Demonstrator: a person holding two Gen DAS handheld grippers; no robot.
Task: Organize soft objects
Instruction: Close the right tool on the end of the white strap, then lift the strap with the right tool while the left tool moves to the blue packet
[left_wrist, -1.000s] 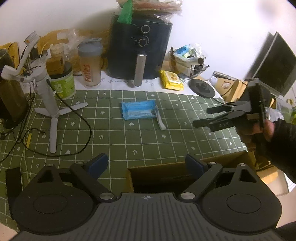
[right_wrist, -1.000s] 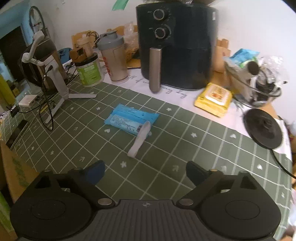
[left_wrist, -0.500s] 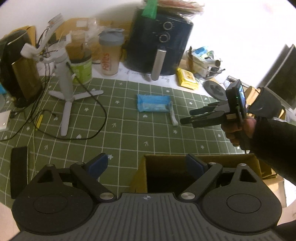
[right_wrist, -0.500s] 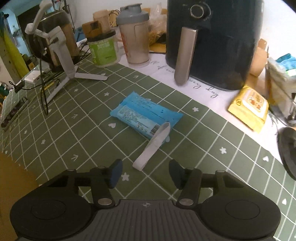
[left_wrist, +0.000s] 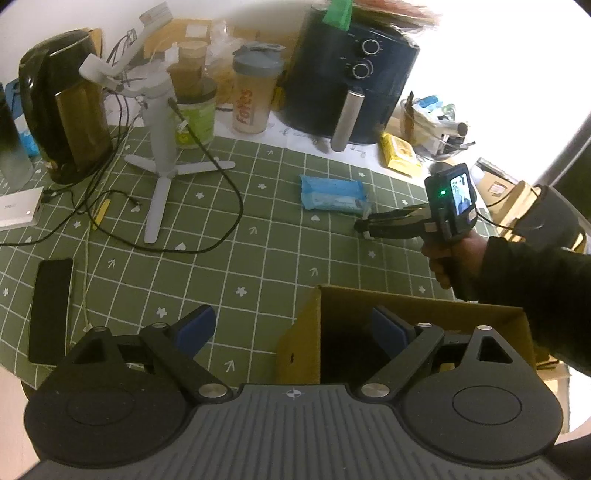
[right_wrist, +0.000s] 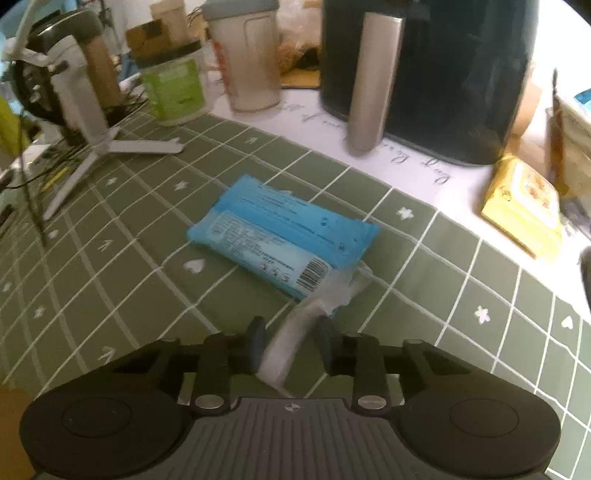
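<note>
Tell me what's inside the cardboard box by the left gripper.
The cardboard box stands open, but its inside is dark, and the left gripper covers part of it with one finger in front of the opening. No contents show; the bottom cannot be seen.

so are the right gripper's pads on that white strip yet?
Cannot tell. In the right wrist view the white strip lies between the closing right gripper, near its left pad; the blur hides contact.
</note>
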